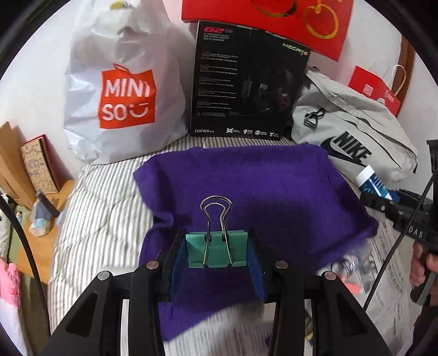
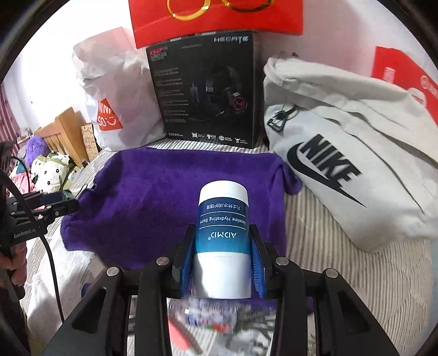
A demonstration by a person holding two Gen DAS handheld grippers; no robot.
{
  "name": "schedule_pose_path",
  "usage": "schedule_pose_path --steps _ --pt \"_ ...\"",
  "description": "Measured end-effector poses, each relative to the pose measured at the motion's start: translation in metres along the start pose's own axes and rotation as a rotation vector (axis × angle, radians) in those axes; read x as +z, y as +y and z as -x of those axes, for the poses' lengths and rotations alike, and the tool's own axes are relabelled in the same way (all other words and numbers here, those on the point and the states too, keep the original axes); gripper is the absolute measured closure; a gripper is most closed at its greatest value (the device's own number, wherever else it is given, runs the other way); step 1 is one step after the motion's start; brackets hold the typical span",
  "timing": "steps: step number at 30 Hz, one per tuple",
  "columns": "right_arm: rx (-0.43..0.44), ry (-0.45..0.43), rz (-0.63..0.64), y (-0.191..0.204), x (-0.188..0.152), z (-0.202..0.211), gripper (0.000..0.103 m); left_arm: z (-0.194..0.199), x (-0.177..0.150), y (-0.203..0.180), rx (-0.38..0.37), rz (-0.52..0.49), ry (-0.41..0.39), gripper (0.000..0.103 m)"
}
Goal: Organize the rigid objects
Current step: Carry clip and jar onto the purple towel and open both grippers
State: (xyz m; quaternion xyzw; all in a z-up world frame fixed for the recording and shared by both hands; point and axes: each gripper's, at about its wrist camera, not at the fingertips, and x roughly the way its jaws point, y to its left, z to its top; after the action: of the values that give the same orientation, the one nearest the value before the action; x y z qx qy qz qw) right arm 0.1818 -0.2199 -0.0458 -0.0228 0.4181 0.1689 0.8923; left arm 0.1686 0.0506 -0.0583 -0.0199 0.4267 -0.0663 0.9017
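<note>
Both loaded: left gripper (image 1: 217, 253) clamps binder clip (image 1: 217, 246), right gripper (image 2: 220, 263) balm tube (image 2: 222, 241).

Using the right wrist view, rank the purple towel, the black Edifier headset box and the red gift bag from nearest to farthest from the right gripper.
From the right gripper:
1. Purple towel, spread on the bed just ahead.
2. Black Edifier headset box, standing upright behind the towel.
3. Red gift bag, behind the box, at top.

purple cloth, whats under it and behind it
Under the purple cloth lies striped bedding; anything else beneath is covered. Behind it stand a black headphone box and a white shopping bag.
</note>
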Motion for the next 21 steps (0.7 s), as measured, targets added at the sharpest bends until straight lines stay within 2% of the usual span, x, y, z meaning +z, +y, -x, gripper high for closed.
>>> schedule_pose_path --steps 14,21 --pt "-0.017 0.120 0.046 -0.002 0.051 -0.100 0.067 -0.089 0.048 0.000 -0.030 -0.008 0.079 0.064" --pt "-0.035 0.189 0.079 0.000 0.058 -0.131 0.067 -0.113 0.057 0.001 0.004 -0.015 0.126 0.064"
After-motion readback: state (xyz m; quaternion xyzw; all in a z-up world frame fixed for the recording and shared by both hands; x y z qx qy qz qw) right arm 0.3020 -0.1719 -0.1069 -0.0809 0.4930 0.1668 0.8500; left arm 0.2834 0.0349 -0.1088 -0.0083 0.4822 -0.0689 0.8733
